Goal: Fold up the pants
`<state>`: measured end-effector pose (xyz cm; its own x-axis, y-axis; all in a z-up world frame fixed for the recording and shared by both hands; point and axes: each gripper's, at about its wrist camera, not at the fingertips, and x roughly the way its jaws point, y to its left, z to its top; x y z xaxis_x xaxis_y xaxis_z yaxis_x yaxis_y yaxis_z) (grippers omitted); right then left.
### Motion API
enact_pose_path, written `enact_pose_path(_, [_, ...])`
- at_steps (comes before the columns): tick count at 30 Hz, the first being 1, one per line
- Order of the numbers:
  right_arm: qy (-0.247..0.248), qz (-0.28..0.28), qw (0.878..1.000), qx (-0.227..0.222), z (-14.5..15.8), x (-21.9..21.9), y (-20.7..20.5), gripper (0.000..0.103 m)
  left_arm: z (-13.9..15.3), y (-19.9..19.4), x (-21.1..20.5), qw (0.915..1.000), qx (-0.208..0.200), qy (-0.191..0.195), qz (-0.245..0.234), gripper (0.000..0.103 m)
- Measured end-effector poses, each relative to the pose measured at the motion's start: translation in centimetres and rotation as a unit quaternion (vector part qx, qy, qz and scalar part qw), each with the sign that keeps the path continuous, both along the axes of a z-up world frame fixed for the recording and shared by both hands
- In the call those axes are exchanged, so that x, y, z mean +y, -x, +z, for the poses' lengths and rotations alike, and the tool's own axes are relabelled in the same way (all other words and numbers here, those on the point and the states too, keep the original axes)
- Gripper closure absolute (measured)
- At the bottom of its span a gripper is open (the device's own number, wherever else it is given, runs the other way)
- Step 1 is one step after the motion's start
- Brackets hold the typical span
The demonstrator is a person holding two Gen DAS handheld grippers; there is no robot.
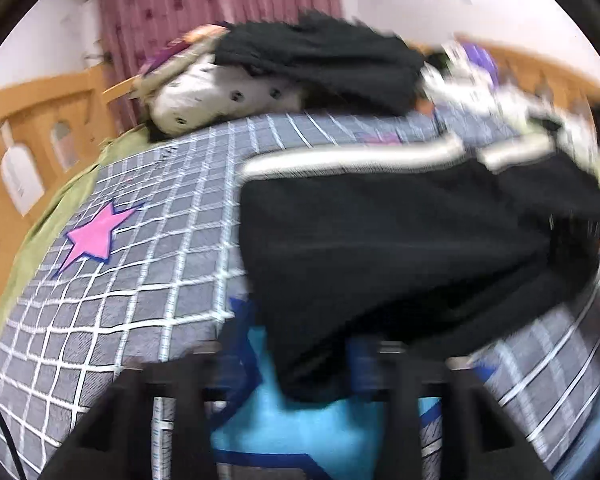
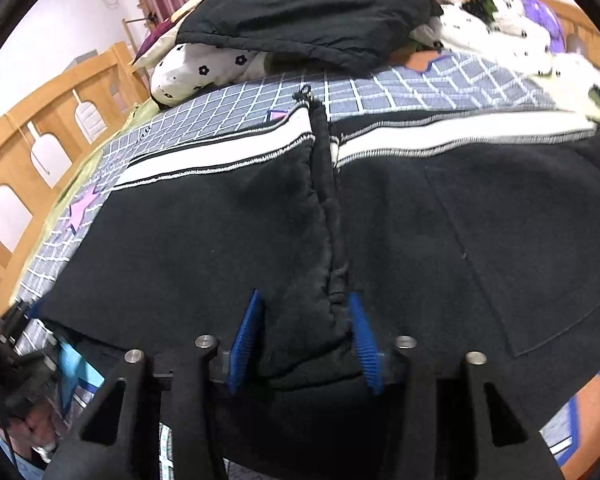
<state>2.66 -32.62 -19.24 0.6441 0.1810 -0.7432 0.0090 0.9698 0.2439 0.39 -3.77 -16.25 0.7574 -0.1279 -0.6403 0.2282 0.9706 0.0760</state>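
Right gripper (image 2: 306,340) on pants (image 2: 228,248) seam — bed (image 1: 148,216) left, seemingly bare.

My left wrist view was smeared with motion blur, worst along the pants (image 1: 400,240) and the right side, while the right wrist view stayed sharp. Light was soft, even and indoor, with no glare or hard shadows. Both fisheyes bent the bed rail (image 2: 40,128) and went black at the corners.

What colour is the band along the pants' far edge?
White, edged with grey stitching, on the black pants; the band shows best in the right wrist view.
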Motion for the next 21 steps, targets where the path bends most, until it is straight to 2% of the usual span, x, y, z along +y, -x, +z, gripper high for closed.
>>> enact_pose_path(1, [-0.003, -0.002, 1.0, -0.014, 0.5, -0.4, 0.5, 0.076, 0.2, -0.1, 1.2, 0.9993, 0.012, 0.035, 0.001, 0.08])
enact_pose_path(3, [-0.039, 0.003, 0.999, -0.024, 0.6, -1.2, 1.2, 0.078, -0.5, -0.6, 2.6, 0.997, 0.042, 0.064, 0.006, 0.081])
enact_pose_path(5, [-0.043, 0.004, 0.999, -0.001, -0.5, -1.0, 1.2, 0.078, -1.7, -0.6, 2.8, 0.9966, 0.06, 0.057, 0.005, 0.081])
enact_pose_path(8, [0.01, 0.009, 1.0, -0.01, -1.2, 0.5, 1.7, 0.077, -2.1, 0.2, 3.1, 0.9956, 0.072, 0.059, -0.002, 0.079])
enact_pose_path(10, [0.029, 0.012, 1.0, -0.005, -0.6, 0.9, 1.6, 0.074, -1.6, 0.8, 3.7, 0.9951, 0.072, 0.067, -0.011, 0.079])
enact_pose_path(12, [0.027, 0.012, 1.0, -0.007, 0.8, 0.5, 1.7, 0.073, -0.8, 1.9, 4.3, 0.9957, 0.062, 0.066, -0.02, 0.073])
enact_pose_path(13, [0.025, 0.006, 0.999, -0.019, 1.7, 0.3, 2.0, 0.072, -0.4, 2.2, 4.6, 0.9962, 0.056, 0.064, -0.018, 0.065])
enact_pose_path(14, [0.025, 0.001, 0.999, -0.028, 2.3, 0.1, 2.2, 0.064, 0.2, 2.7, 5.0, 0.9968, 0.045, 0.064, -0.015, 0.056])
enact_pose_path(15, [0.026, -0.005, 0.999, -0.038, 3.0, 0.0, 2.3, 0.057, 0.6, 3.0, 5.1, 0.9969, 0.038, 0.067, -0.014, 0.052])
enact_pose_path(16, [0.029, -0.009, 0.998, -0.048, 3.6, 0.0, 2.4, 0.056, 1.2, 3.1, 5.3, 0.9967, 0.028, 0.075, -0.015, 0.048])
enact_pose_path(21, [0.065, 0.003, 0.997, -0.047, 3.1, 1.5, 1.7, 0.056, 3.0, 0.7, 4.3, 0.9944, 0.024, 0.102, -0.013, 0.048])
